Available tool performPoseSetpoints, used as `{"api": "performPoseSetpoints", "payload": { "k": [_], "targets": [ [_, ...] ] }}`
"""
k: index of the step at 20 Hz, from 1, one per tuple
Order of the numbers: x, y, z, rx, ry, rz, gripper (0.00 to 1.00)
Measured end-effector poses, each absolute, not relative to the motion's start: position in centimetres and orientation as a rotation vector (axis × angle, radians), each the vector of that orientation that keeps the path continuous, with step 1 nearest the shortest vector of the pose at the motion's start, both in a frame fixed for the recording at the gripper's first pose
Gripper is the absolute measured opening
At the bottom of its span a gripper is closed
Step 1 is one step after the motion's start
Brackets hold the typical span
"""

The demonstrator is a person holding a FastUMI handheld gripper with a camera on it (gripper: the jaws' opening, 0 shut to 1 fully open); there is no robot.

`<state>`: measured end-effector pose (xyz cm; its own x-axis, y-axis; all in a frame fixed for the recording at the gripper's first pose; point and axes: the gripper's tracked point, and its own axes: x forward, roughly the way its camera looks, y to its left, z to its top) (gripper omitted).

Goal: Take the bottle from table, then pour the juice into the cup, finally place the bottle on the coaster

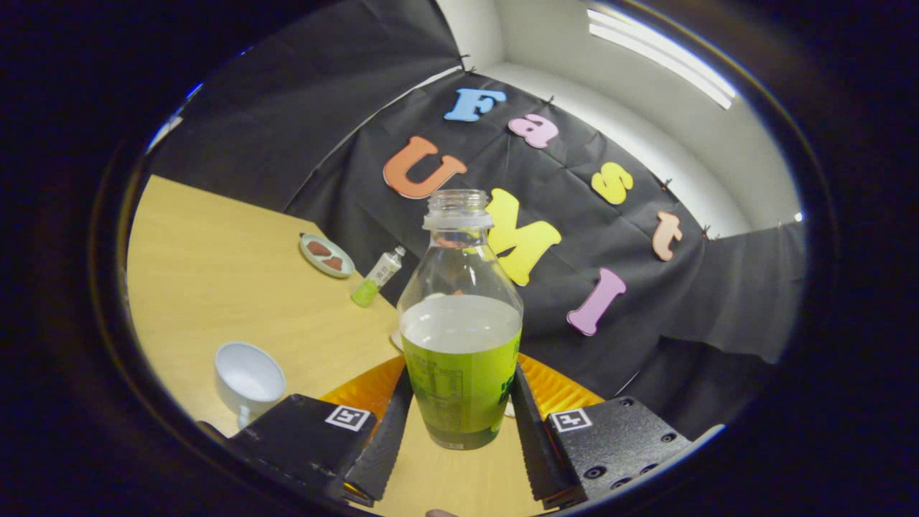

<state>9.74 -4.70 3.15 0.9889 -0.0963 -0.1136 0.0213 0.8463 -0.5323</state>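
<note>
Clear uncapped bottle — half full of pale juice — clamped between gripper fingers; white cup empty.

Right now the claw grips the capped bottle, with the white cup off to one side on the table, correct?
Not quite: the bottle has no cap; its neck is open in the gripper view. The rest holds: the claw grips it, and the white cup stands aside on the table.
</note>
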Motion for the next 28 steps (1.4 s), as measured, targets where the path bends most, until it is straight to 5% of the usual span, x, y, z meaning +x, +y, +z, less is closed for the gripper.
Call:
{"api": "performPoseSetpoints", "payload": {
  "k": [13, 28],
  "targets": [
    [16.7, -4.4, 1.4, -0.077, 0.192, 0.081, 0.76],
    [25.1, -4.8, -9.4, -0.055, 0.317, 0.160, 0.78]
  ]
}}
